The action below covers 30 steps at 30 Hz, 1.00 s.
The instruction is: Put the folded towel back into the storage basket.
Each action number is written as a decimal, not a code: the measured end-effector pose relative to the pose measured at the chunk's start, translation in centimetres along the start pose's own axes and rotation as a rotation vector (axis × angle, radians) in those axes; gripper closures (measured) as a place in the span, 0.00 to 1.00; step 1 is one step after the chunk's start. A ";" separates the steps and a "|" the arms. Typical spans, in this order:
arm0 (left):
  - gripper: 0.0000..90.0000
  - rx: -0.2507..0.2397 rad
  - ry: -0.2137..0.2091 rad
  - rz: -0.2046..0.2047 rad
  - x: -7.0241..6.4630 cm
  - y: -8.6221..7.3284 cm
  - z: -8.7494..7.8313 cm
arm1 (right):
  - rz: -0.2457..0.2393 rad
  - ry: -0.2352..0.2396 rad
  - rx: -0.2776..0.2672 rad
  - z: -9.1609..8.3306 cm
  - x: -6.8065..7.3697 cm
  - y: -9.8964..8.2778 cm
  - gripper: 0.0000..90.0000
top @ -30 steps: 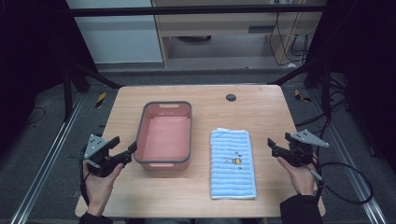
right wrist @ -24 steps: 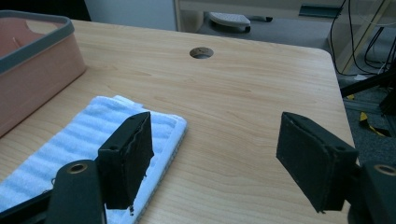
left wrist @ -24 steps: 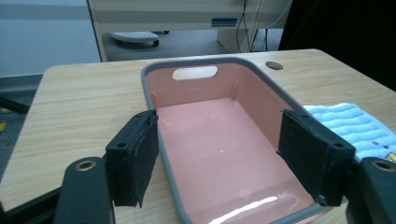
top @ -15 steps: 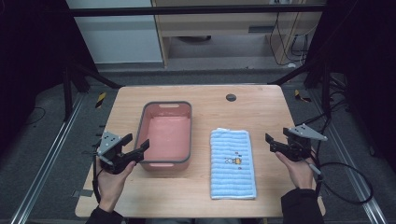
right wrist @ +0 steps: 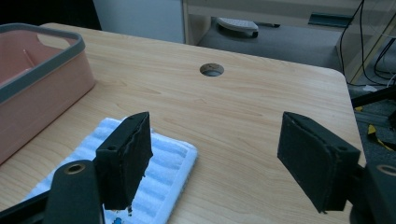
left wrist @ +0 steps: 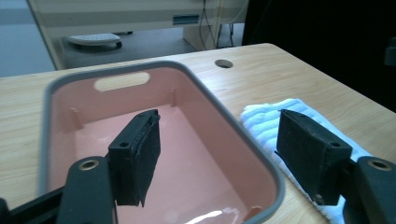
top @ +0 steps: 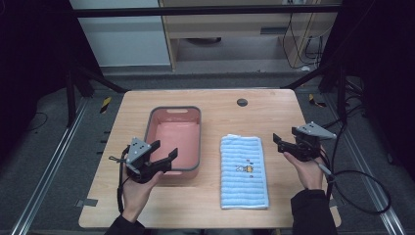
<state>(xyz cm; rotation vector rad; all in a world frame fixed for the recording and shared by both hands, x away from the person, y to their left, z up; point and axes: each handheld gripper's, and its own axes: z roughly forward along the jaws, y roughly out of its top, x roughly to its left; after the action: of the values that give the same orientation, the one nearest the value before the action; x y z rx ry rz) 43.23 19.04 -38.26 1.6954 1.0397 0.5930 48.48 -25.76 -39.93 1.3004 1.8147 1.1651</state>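
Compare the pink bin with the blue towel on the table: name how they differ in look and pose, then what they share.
The pink bin is a rigid, grey-rimmed tub with raised walls; the blue towel is soft, ribbed and lies flat. The bin is plain inside; the towel carries a small printed motif. The bin sits nearest the left gripper, the towel nearer the right gripper. Both are oblong, lie side by side on the table, and are untouched.

Even overhead light falls on the desk (top: pixel 274 107), leaving the floor and walls around it dim to black, and shadows under things are soft and short. A small white glare sits on the pink tub's (left wrist: pixel 196 154) floor just ahead of the left tool (left wrist: pixel 219 158). Both tool views look slightly soft, perhaps from mild blur, with the near jaws least sharp.
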 end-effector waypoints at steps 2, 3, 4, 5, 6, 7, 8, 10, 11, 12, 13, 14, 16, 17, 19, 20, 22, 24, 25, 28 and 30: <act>0.33 0.009 -0.010 0.007 -0.6 -0.1 0.5 | 0.005 0.005 -0.004 0.2 0.1 0.2 0.29; 0.33 0.015 -0.014 0.011 -0.9 -0.1 0.7 | 0.005 0.008 -0.005 0.2 0.1 0.2 0.29; 0.33 0.019 -0.020 0.014 -1.1 -0.2 0.9 | 0.009 0.010 -0.003 0.3 0.1 0.3 0.29; 0.33 0.022 -0.025 0.016 -1.4 -0.2 1.1 | 0.009 0.011 -0.005 0.4 0.1 0.3 0.29; 0.33 0.028 -0.030 0.018 -1.6 -0.3 1.3 | 0.008 0.011 0.000 0.5 0.2 0.3 0.29; 0.33 0.029 -0.035 0.019 -1.9 -0.3 1.5 | 0.007 0.010 0.003 0.5 0.1 0.3 0.29; 0.34 0.036 -0.041 0.028 -2.1 -0.4 1.7 | 0.010 0.009 0.006 0.6 0.2 0.3 0.29; 0.34 0.041 -0.053 0.032 -2.6 -0.5 2.0 | 0.015 0.008 0.009 0.8 0.0 0.4 0.29; 0.34 0.043 -0.056 0.036 -2.8 -0.5 2.1 | 0.015 0.006 0.010 0.9 0.0 0.4 0.29; 0.34 0.048 -0.061 0.038 -3.1 -0.6 2.3 | 0.017 0.009 0.009 1.0 0.0 0.5 0.30; 0.34 0.050 -0.066 0.040 -3.3 -0.6 2.4 | 0.017 0.011 0.010 1.0 0.0 0.6 0.30; 0.34 0.051 -0.070 0.043 -3.5 -0.7 2.6 | 0.014 0.012 0.012 1.1 0.0 0.7 0.30; 0.35 0.058 -0.078 0.048 -4.0 -0.8 2.8 | 0.009 0.012 0.014 1.3 0.1 0.8 0.30; 0.35 0.060 -0.083 0.052 -4.2 -0.8 2.9 | 0.003 0.013 0.014 1.4 0.0 0.9 0.30; 0.35 0.062 -0.091 0.053 -4.6 -0.9 3.2 | 0.004 0.017 0.014 1.5 0.1 1.0 0.31; 0.35 0.061 -0.096 0.050 -4.9 -0.9 3.3 | 0.003 0.017 0.014 1.6 0.1 1.1 0.31; 0.35 0.062 -0.106 0.049 -5.2 -1.0 3.5 | 0.010 0.020 0.016 1.8 0.2 1.2 0.31; 0.36 0.065 -0.113 0.050 -5.6 -1.1 3.7 | 0.004 0.018 0.019 1.9 0.3 1.3 0.31; 0.36 0.070 -0.117 0.055 -5.8 -1.2 3.8 | 0.003 0.017 0.021 2.0 0.3 1.3 0.31; 0.36 0.078 -0.123 0.064 -6.1 -1.4 4.0 | -0.003 0.015 0.026 2.3 0.3 1.4 0.31; 0.36 0.080 -0.129 0.065 -6.4 -1.5 4.2 | -0.002 0.017 0.026 2.4 0.3 1.5 0.31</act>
<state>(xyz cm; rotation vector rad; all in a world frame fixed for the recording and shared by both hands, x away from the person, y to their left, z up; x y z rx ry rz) 42.74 11.65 -40.61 1.8190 0.9295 0.4816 51.03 -24.54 -39.63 1.3071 1.8484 1.1585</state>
